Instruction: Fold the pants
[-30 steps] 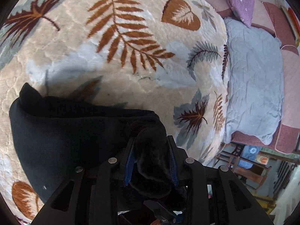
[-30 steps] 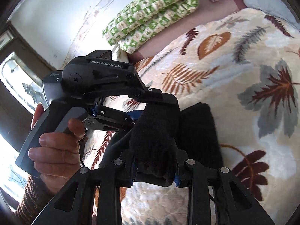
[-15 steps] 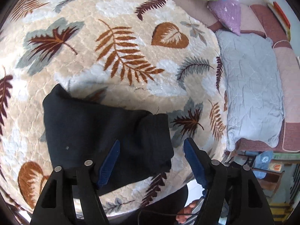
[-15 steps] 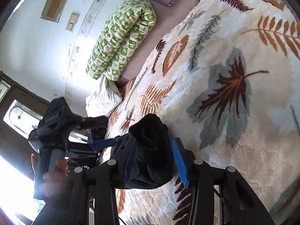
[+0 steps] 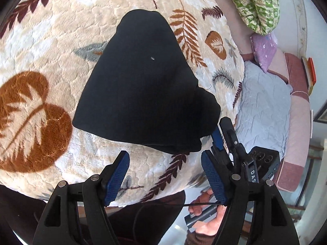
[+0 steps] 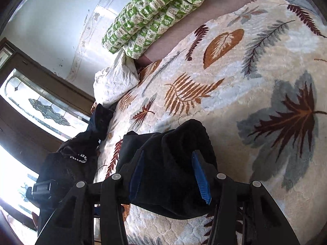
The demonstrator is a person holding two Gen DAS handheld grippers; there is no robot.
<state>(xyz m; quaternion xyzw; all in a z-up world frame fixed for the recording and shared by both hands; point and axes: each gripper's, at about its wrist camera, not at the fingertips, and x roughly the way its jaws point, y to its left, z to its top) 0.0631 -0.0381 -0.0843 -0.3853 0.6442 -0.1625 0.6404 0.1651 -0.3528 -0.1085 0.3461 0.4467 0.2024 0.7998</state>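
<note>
The black pants lie folded into a compact bundle on the leaf-patterned blanket. My left gripper is open and empty, held just short of the bundle's near edge. My right gripper is open, its blue pads either side of the thick end of the pants, which lies loose between them. In the left wrist view the right gripper's fingers sit at the bundle's right corner.
A green patterned quilt, a white pillow and a purple pillow lie at the bed's far side. A grey-blue quilt lies to the right. Dark clothing is piled at the bed edge by a window.
Both grippers have opened and let go of the pants. The left gripper pulled back from the bundle, which now lies flat on the blanket. The right gripper's jaws widened around the pants' end.
</note>
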